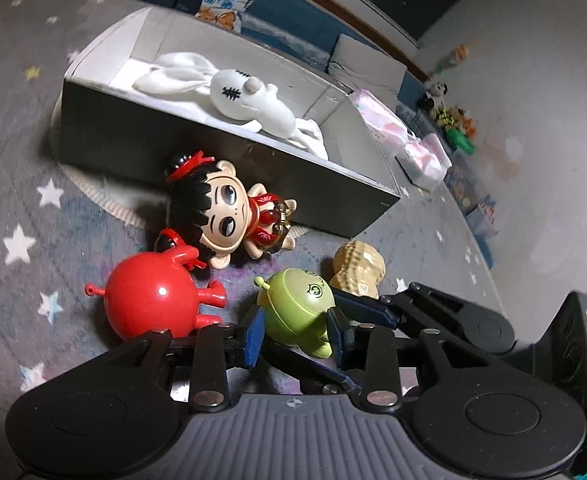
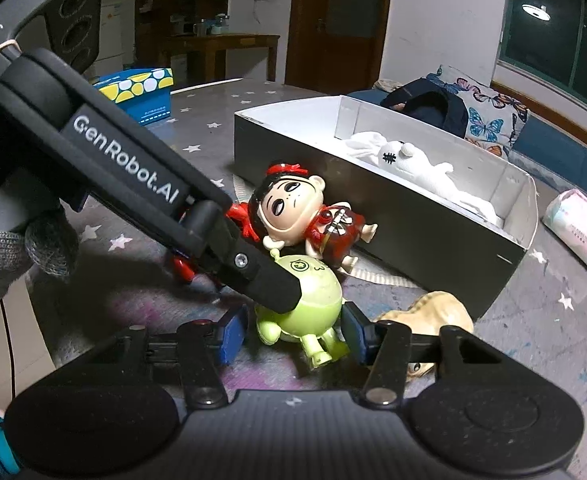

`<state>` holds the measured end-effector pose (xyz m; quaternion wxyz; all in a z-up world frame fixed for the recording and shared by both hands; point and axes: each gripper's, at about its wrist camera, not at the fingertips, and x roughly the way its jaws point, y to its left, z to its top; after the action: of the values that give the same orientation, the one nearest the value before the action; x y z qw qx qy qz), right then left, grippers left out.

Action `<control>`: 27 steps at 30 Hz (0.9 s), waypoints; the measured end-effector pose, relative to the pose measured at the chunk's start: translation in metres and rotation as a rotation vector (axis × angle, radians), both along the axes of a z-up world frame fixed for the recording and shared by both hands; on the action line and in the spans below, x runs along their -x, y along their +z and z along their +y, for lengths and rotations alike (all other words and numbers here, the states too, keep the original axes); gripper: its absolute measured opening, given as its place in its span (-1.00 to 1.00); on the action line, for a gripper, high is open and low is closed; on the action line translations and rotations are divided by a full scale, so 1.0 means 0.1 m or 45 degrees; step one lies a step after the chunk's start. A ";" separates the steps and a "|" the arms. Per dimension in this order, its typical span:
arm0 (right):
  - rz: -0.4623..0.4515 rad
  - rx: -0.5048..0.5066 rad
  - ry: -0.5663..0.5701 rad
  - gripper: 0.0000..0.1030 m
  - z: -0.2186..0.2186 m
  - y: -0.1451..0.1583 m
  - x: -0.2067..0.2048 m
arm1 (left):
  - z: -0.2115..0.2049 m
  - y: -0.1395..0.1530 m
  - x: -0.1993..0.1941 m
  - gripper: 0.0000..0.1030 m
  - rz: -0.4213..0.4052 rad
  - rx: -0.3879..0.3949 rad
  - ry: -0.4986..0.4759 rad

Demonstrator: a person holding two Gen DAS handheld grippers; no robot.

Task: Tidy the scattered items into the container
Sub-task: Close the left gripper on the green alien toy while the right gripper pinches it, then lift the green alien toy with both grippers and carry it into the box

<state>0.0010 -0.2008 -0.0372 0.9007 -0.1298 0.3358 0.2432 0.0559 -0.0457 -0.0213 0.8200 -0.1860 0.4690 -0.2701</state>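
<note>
Between both sets of blue pads: green toy (image 1: 297,312) on the mat (image 1: 21,200). Left gripper (image 1: 295,334) part-open, pads against its sides; right gripper (image 2: 291,330) part-open, not gripping. Beyond: red toy (image 1: 153,300), doll (image 1: 221,208), box (image 1: 213,160) holding white plush (image 1: 249,100).

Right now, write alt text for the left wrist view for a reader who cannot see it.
The left hand-held gripper brackets a round green toy on a grey star-patterned rug, its blue pads at the toy's sides. Around it lie a red ball toy, a doll in red and a peanut toy. Behind, an open box holds a white plush.
</note>
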 end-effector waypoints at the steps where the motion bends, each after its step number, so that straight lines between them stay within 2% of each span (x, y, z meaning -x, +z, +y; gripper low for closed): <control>1: 0.001 0.000 -0.005 0.00 0.00 0.00 0.00 | 0.01 -0.01 -0.01 -0.25 0.006 0.010 0.006; 10: 0.011 -0.029 -0.040 -0.08 -0.03 -0.01 -0.01 | 0.04 -0.07 -0.09 -0.21 0.090 0.092 0.074; 15: 0.016 -0.047 -0.052 -0.08 -0.04 -0.01 -0.02 | 0.03 -0.06 -0.09 -0.20 0.084 0.085 0.085; 21: 0.012 -0.090 -0.072 -0.08 -0.07 0.04 0.02 | -0.03 0.05 -0.01 -0.20 0.024 0.037 0.068; 27: -0.077 -0.107 -0.085 -0.08 -0.13 0.30 0.07 | -0.07 0.33 0.03 -0.21 -0.095 0.057 0.033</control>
<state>-0.0058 -0.2134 -0.0073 0.9227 -0.0880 0.3020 0.2229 0.0525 -0.0530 0.0114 0.8361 -0.2001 0.4294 -0.2766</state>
